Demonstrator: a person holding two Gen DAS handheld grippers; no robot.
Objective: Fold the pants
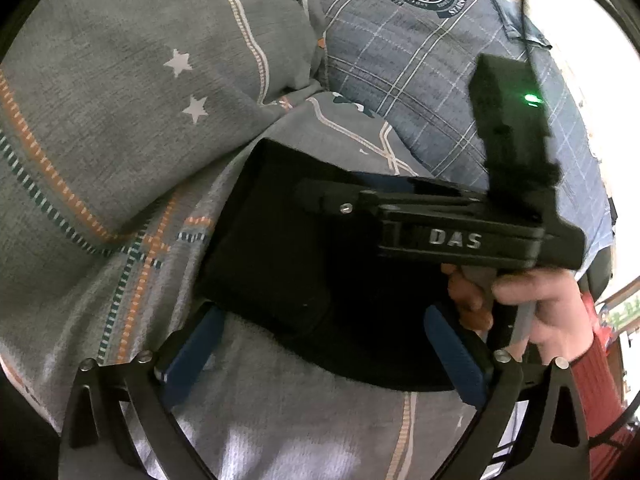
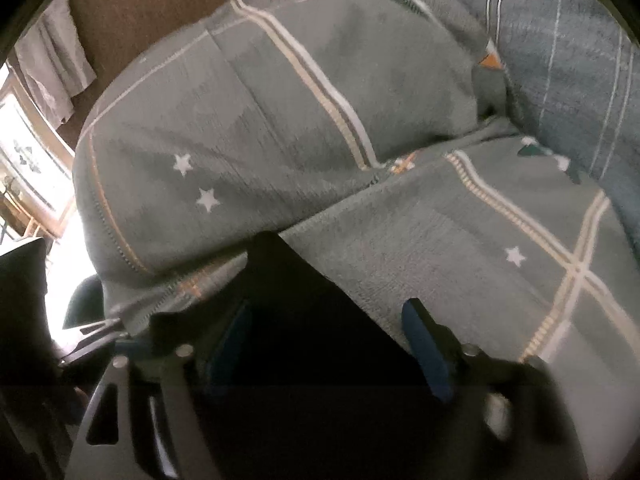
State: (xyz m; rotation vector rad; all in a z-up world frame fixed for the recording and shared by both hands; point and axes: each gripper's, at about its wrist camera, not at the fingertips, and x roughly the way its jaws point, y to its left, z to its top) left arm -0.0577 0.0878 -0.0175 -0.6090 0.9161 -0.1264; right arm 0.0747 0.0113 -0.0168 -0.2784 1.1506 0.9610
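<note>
The black pants (image 1: 280, 248) lie folded into a compact dark bundle on the grey star-patterned bedcover (image 1: 120, 120). My left gripper (image 1: 320, 348) is open, its blue pads on either side of the bundle's near edge. The right gripper's body (image 1: 460, 232), marked DAS, lies across the bundle in the left wrist view, held by a hand (image 1: 536, 304). In the right wrist view the pants (image 2: 312, 340) fill the space between the fingers of my right gripper (image 2: 332, 336), which is open just above them.
Two grey pillows (image 2: 248, 128) with stars and stripes lie beyond the pants. A blue plaid pillow (image 1: 420, 52) with a round emblem lies at the far right. A brown headboard (image 2: 152, 8) stands behind.
</note>
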